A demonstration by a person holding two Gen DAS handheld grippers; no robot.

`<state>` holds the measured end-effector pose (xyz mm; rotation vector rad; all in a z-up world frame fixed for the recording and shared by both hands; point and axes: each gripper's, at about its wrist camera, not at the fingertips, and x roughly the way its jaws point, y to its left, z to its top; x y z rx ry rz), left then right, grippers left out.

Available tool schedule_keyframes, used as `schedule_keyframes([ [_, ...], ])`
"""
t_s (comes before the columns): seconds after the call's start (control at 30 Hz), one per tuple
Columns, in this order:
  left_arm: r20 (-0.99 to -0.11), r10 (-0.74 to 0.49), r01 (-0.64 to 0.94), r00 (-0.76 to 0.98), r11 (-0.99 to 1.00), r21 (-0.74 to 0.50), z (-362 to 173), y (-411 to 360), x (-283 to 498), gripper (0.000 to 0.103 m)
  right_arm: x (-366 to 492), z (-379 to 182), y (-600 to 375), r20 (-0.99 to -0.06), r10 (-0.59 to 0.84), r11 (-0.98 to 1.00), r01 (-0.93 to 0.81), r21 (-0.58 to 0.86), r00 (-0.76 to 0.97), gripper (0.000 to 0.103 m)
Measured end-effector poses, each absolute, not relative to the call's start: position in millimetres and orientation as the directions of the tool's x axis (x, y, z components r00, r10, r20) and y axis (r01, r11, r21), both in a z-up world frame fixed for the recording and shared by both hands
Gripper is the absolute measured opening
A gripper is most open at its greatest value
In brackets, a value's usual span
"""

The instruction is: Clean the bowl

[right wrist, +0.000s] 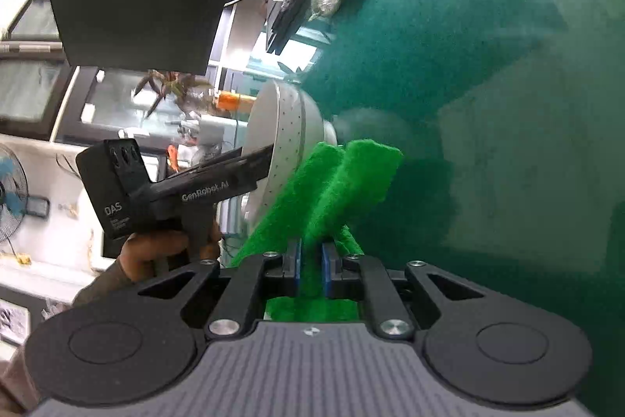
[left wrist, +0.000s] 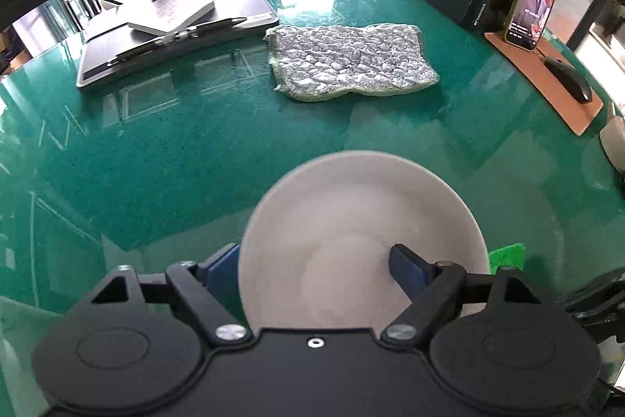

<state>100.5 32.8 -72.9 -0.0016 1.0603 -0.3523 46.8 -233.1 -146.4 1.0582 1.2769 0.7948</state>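
The white bowl point(left wrist: 363, 233) sits low over the green desk point(left wrist: 156, 143), its rim between the left gripper's point(left wrist: 316, 266) spread fingers point(left wrist: 406, 266). The right gripper point(right wrist: 310, 270) pinches a green scrub pad point(right wrist: 340, 182) just beside the bowl. A silver cloth point(left wrist: 349, 61) lies farther back

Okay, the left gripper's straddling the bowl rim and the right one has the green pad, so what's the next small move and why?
Probably close the left gripper on the bowl rim. One finger sits inside the bowl, the other outside, with the rim between them and no clear pinch yet. The right gripper already clamps the green pad, which hangs beside the bowl, so wiping seems to wait on a steady hold.
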Motion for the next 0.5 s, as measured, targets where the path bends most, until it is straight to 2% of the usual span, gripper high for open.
schedule_keyframes([
  [0.1,-0.825,-0.321,0.199,0.466,0.946,-0.255,-69,49,91,0.081,56,-150,-241,-0.342,0.916,0.323,0.121,0.939,0.211,0.012],
  [0.2,-0.816,-0.304,0.078,0.492,0.949,-0.306,-74,64,86,0.083,67,-153,-247,-0.322,0.906,0.289,0.156,0.945,0.274,0.012],
  [0.3,-0.854,-0.231,0.086,0.466,0.972,-0.216,-75,53,90,0.082,79,-158,-246,-0.306,0.901,0.257,0.189,0.948,0.308,0.012],
  [0.37,-0.884,-0.182,0.14,0.431,0.981,-0.134,-74,38,94,0.085,83,-162,-244,-0.308,0.897,0.253,0.203,0.946,0.316,0.012],
  [0.4,-0.89,-0.185,0.148,0.418,0.98,-0.134,-74,34,94,0.083,85,-165,-242,-0.309,0.896,0.248,0.218,0.944,0.318,0.012],
  [0.43,-0.896,-0.194,0.168,0.4,0.976,-0.137,-72,29,95,0.073,86,-166,-241,-0.313,0.895,0.25,0.224,0.942,0.317,0.012],
  [0.5,-0.899,-0.215,0.204,0.381,0.968,-0.145,-68,24,93,0.068,83,-167,-240,-0.321,0.896,0.257,0.232,0.938,0.306,0.012],
])
